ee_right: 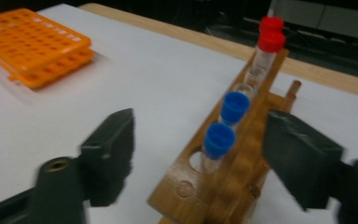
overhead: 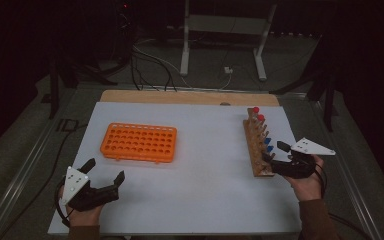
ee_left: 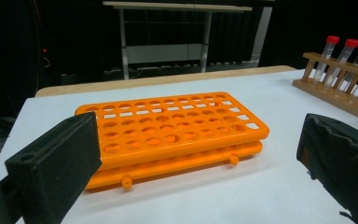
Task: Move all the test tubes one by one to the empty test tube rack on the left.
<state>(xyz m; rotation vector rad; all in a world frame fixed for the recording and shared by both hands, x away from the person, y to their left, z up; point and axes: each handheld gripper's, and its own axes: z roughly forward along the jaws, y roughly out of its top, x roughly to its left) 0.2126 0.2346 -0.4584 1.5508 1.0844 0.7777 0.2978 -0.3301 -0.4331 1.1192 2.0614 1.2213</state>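
While the left gripper (overhead: 105,170) is being held open and empty near the orange rack (overhead: 139,142), the right gripper (ee_right: 198,156), part-open, is being lined up astride the near blue tube (ee_right: 218,140); a squeeze is needed next.

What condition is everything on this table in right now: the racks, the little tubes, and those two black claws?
Orange rack: flat on the table, every hole empty.
Wooden rack: on the table, nearest hole empty.
Blue-capped tubes: two, capped, standing in the wooden rack.
Red-capped tubes: two, capped, at the far end.
Left gripper: open, holding nothing.
Right gripper: open around the wooden rack's near end.
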